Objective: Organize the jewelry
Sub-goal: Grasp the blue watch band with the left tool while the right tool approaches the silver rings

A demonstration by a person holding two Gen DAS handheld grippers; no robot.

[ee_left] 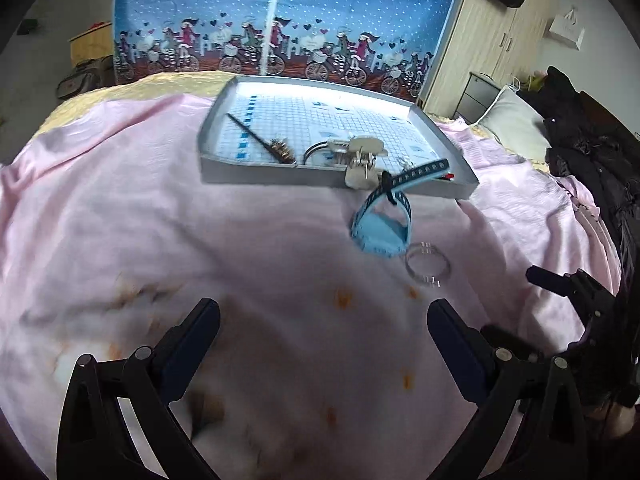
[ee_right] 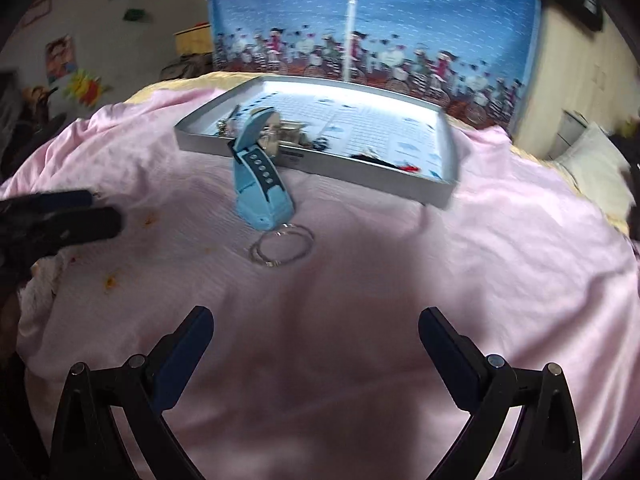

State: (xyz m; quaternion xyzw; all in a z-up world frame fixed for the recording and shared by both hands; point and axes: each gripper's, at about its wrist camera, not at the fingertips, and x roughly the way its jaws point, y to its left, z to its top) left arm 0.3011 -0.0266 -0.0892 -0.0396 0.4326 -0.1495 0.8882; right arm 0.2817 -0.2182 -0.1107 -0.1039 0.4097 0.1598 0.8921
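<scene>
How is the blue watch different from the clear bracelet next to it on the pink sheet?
The blue watch is opaque, wide and chunky; the clear bracelet is thin and see-through. The watch stands up, its strap leaning on the tray's front wall; the bracelet lies flat on the pink sheet. The watch's strap has holes; the bracelet is a plain ring. Both are outside the tray, and neither open gripper holds them.
</scene>
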